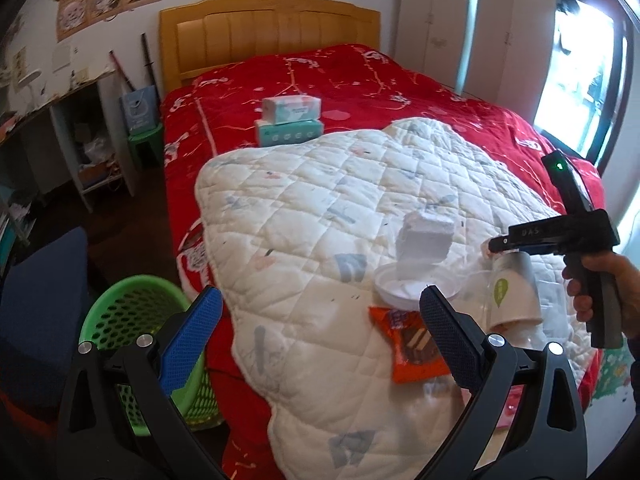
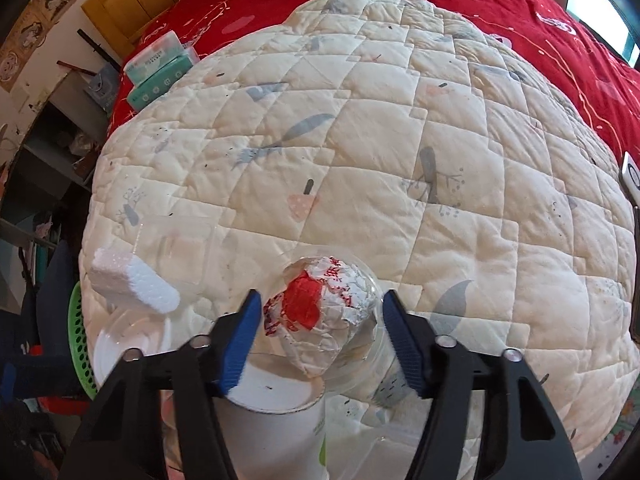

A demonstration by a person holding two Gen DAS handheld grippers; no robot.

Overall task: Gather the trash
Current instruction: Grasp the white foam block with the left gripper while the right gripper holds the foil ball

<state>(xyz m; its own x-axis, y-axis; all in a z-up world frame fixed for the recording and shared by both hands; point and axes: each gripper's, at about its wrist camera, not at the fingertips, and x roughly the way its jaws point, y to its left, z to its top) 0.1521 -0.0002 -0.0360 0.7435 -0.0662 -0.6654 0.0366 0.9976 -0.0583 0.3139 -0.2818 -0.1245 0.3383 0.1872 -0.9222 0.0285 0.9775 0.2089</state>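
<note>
**A:** What do the right tongs show?

**B:** I see them set narrow, pointing steeply down, one pad on each side of a clear cup holding crumpled red-and-white paper. I cannot tell whether the pads press on it. A white paper cup lies just beside it on the quilt.

**A:** And the left tongs?

**B:** Wide apart, nothing between them. Ahead I note a foam block, a white lid and an orange wrapper on the quilt. The green basket stands on the floor beside the bed.
</note>
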